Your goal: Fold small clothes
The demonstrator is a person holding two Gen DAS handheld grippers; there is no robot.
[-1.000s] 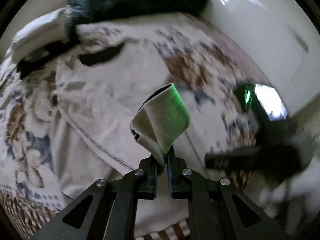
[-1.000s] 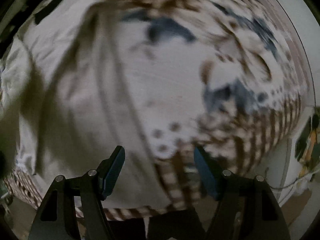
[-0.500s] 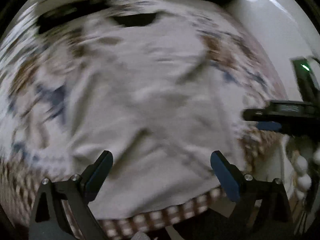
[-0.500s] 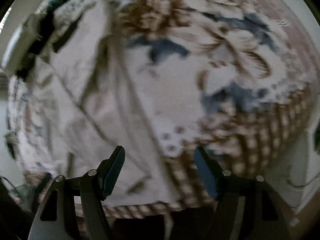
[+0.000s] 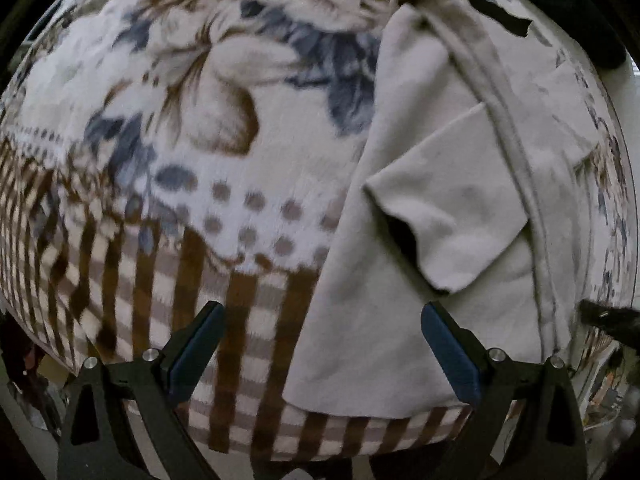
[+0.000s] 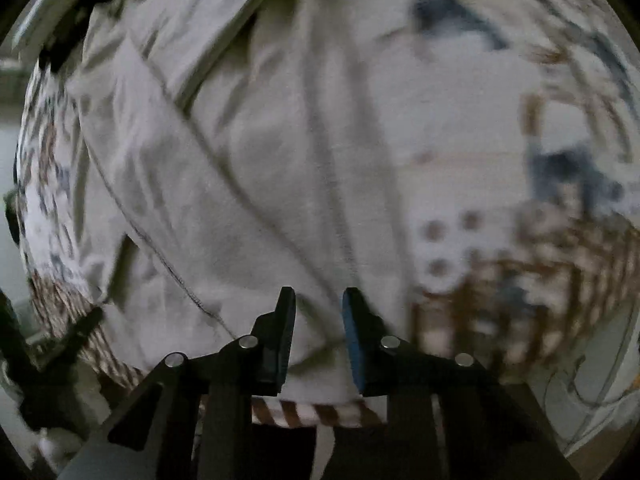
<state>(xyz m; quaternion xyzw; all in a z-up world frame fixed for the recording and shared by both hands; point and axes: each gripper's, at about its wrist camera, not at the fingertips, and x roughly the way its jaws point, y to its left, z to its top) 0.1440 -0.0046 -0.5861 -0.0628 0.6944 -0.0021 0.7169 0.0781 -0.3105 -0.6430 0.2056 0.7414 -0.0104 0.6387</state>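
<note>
Garment (image 5: 420, 208): beige, small, lies flat on floral-and-striped blanket (image 5: 200, 160); long axis runs away from both cameras, near hem at the blanket's near edge.

Left wrist view, left to right: blanket stripes and dots fill the left half; garment occupies the right half. Left gripper (image 5: 320, 344) spread wide, nothing between its fingers; hovers over the garment's left border, left finger above bare blanket, right finger above cloth. One flap (image 5: 452, 216) already turned over onto the body, with a dark opening at its lower left corner. Vertical seam or band (image 5: 516, 152) to the right of the flap. Dark tip of the other tool visible at the far right edge.

Right wrist view, left to right, blurred: stitched edge (image 6: 168, 248) runs diagonally, then plain cloth, then blanket at right. Right gripper (image 6: 318, 332) narrowed to a slim gap, a ridge of cloth near the hem standing between the fingers. Contact with the pads not resolvable; not fully closed.

Judgement: right gripper nearer to a grasp, at the near hem; cloth lies directly ahead of and between its fingers. Next fold likely carries the hem away along the long axis. Risk: pinching blanket along with cloth.
</note>
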